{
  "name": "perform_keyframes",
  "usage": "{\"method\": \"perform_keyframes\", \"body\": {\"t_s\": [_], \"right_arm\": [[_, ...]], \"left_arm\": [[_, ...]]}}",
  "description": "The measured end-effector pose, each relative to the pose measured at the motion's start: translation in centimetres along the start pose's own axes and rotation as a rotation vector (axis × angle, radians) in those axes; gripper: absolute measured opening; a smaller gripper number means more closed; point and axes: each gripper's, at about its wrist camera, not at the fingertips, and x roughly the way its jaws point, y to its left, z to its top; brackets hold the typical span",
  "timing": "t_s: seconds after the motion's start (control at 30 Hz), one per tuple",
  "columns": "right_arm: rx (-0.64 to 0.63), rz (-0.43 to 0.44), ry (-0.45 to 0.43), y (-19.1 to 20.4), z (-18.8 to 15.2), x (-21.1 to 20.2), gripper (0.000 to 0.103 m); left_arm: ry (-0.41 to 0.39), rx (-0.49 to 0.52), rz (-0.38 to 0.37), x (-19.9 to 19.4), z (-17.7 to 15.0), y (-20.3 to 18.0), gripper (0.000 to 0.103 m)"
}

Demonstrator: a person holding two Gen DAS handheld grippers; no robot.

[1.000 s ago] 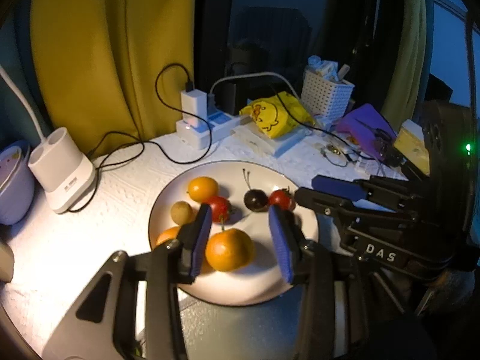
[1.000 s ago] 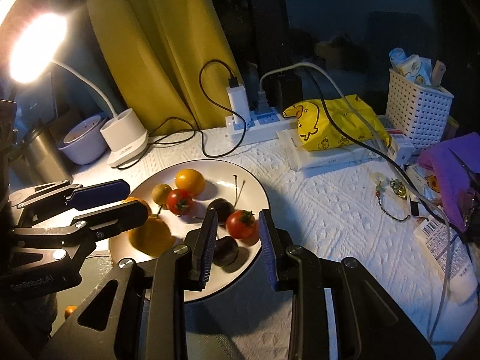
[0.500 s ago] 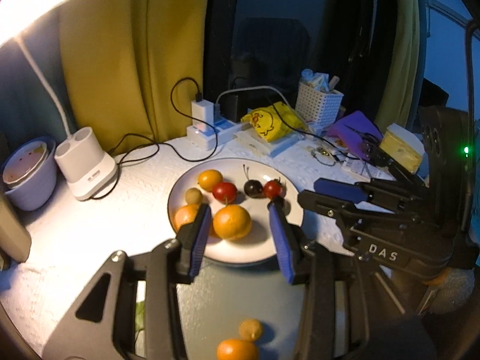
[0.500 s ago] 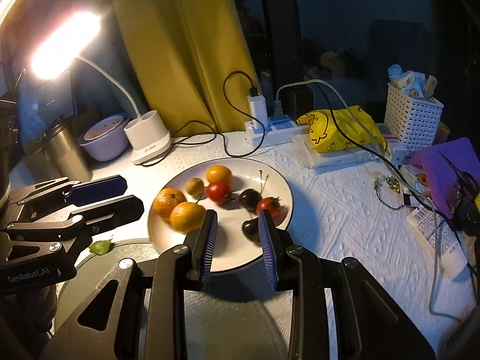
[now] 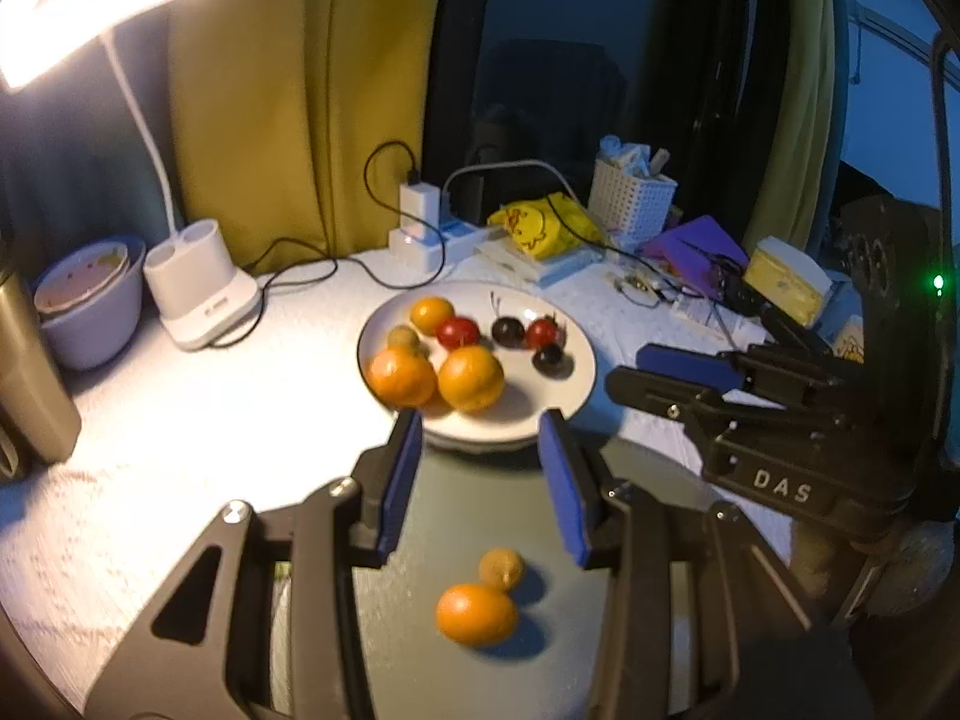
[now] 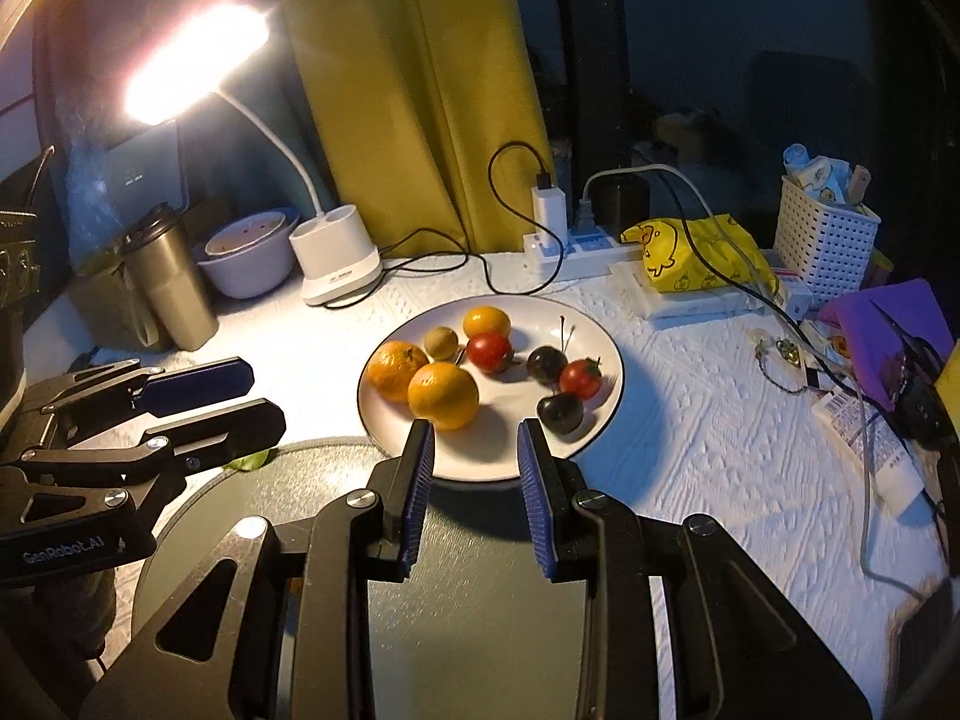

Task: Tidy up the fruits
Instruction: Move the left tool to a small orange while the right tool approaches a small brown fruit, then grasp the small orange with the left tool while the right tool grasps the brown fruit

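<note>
Crowding one white plate: oranges, red tomatoes, dark cherries (left gripper, right gripper: fingers parted, empty)

A white, embossed cloth-covered worktop stretches ahead of the gripper under warm light from a lit white gooseneck desk lamp, which stands far ahead and to the left. Behind the worktop a mustard-yellow fabric curtain hangs in folds. To its right, a dark night-time window pane fills the background, and an olive-green curtain hangs farther right.
</note>
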Motion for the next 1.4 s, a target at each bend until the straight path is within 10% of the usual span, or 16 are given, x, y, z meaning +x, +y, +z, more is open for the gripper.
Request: {"method": "perform_keyframes", "body": {"t_s": [1.4], "right_arm": [[-0.018,0.026,0.092,3.3,-4.7,0.7,0.031]], "left_arm": [[0.147,-0.044,-0.029,1.2,-7.1,0.5,0.037]]}}
